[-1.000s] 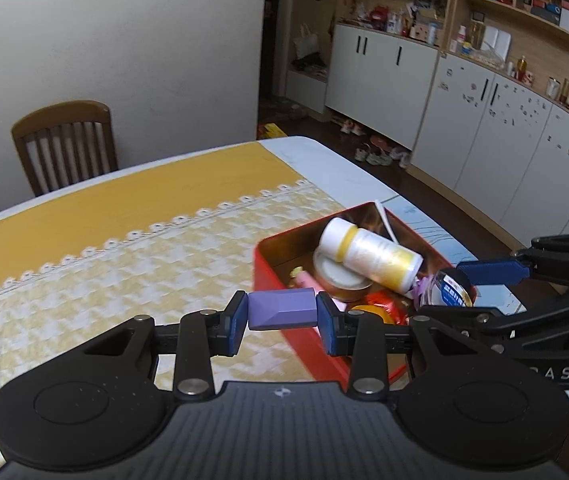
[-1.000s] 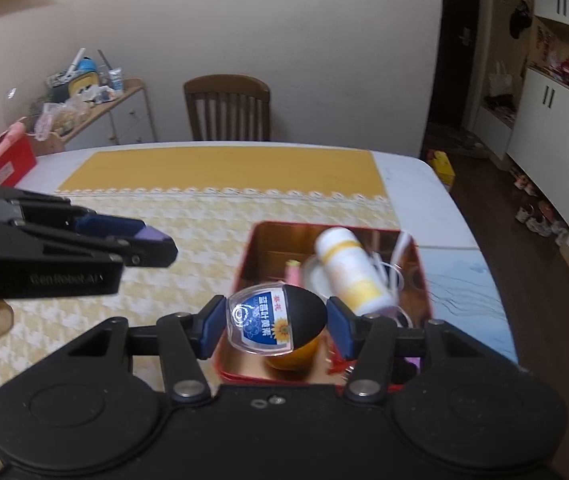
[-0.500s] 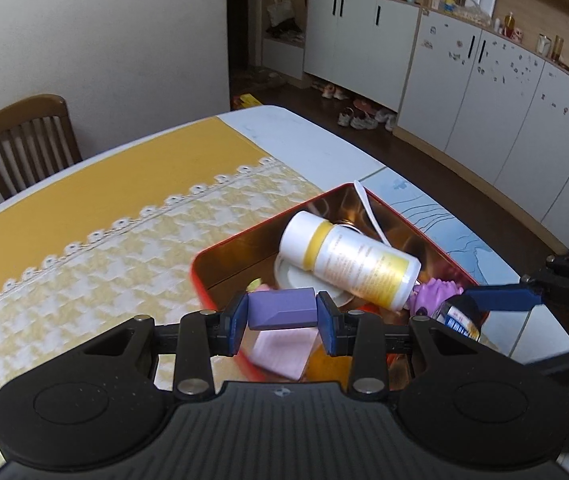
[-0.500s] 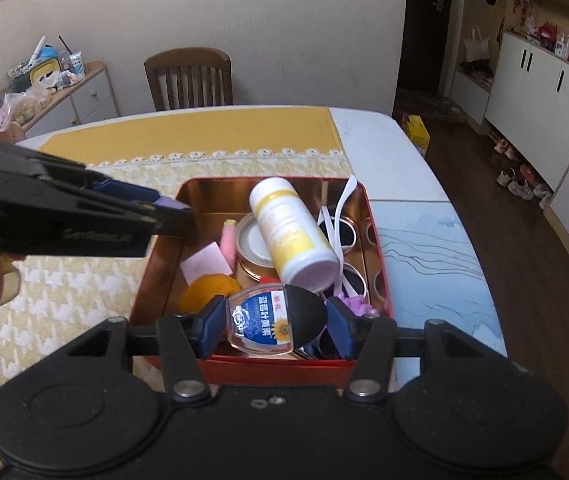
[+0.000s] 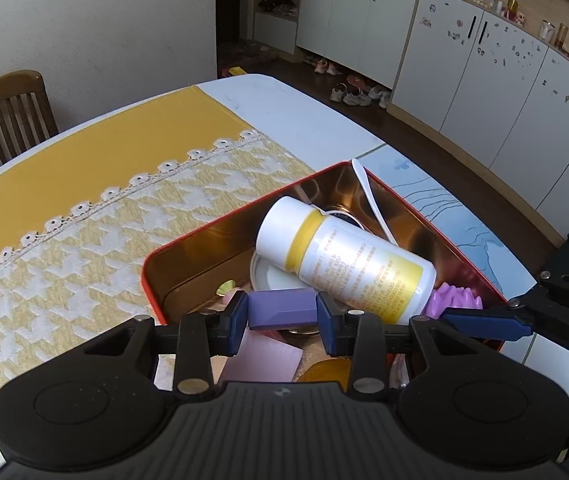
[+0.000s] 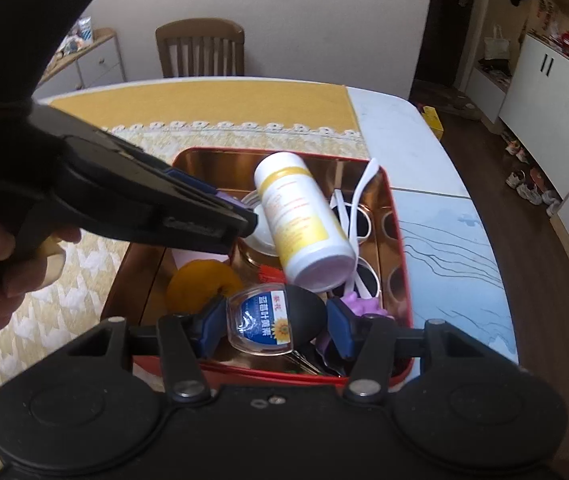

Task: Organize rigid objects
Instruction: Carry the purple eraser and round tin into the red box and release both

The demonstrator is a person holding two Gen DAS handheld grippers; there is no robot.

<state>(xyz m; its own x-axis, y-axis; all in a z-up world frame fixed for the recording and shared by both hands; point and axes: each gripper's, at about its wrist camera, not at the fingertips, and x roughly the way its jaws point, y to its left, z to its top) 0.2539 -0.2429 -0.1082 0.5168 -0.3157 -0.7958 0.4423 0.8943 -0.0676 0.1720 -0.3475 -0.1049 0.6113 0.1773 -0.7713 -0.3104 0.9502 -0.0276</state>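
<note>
A red tin box (image 5: pixel 204 230) (image 6: pixel 398 240) with a gold inside sits on the table and holds several items. A white bottle with a yellow band (image 5: pixel 344 262) (image 6: pixel 304 220) lies on top of them. My left gripper (image 5: pixel 282 311) is shut on a purple block (image 5: pixel 280 307) and holds it over the box's near-left part. My right gripper (image 6: pixel 272 326) is shut on a small clear-and-black container with a blue label (image 6: pixel 272 320) above the box's near edge. The left gripper also shows in the right wrist view (image 6: pixel 204 216).
In the box lie an orange round thing (image 6: pixel 200 284), a pink card (image 5: pixel 260 360), a purple ridged toy (image 5: pixel 456 300), a white strap (image 6: pixel 360 188) and round lids. A yellow patterned cloth (image 5: pixel 64 260) covers the table. A wooden chair (image 6: pixel 200 48) stands at the far side.
Both grippers have moved forward over the red box with their objects still held. The left gripper now reaches in over the box's left side.
</note>
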